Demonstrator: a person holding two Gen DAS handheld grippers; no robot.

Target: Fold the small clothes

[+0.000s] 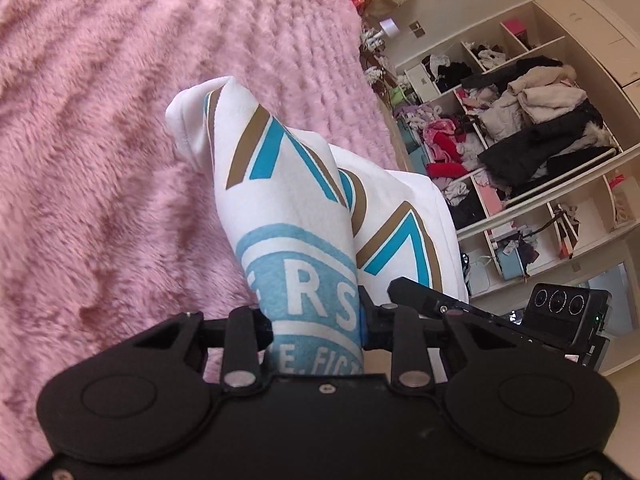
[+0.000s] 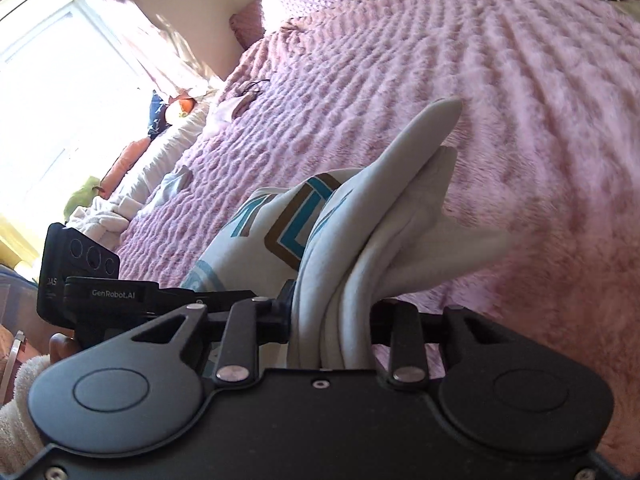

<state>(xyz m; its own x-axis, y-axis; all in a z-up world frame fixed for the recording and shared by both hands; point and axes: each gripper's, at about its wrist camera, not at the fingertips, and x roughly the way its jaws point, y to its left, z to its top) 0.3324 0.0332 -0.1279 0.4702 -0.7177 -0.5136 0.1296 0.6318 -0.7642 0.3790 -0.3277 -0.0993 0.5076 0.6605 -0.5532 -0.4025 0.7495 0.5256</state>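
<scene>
- White garment (image 1: 288, 216) with blue and tan printed shapes fills the centre of the left wrist view, bunched and lifted above the pink blanket (image 1: 100, 120) that covers the left and top of that frame.
- Left gripper (image 1: 318, 320) is clamped on the printed cloth at lower centre of that view; pale blue lettering shows right at the pinch.
- At lower right of the same view the other gripper's black body with three round lenses (image 1: 560, 304) sits just beside the cloth.
- Open shelves (image 1: 520, 140) stuffed with heaped clothes take up the right side of that frame.
- In the right wrist view a bright window (image 2: 52, 80) sits at upper left, with the left gripper's body (image 2: 88, 276) below it at middle left.
- Right gripper (image 2: 332, 324) grips several bundled layers of the same garment (image 2: 360, 232) at lower centre; a white corner points toward the upper right.
- Pink blanket (image 2: 520, 100) spreads across the right and top of this frame.
</scene>
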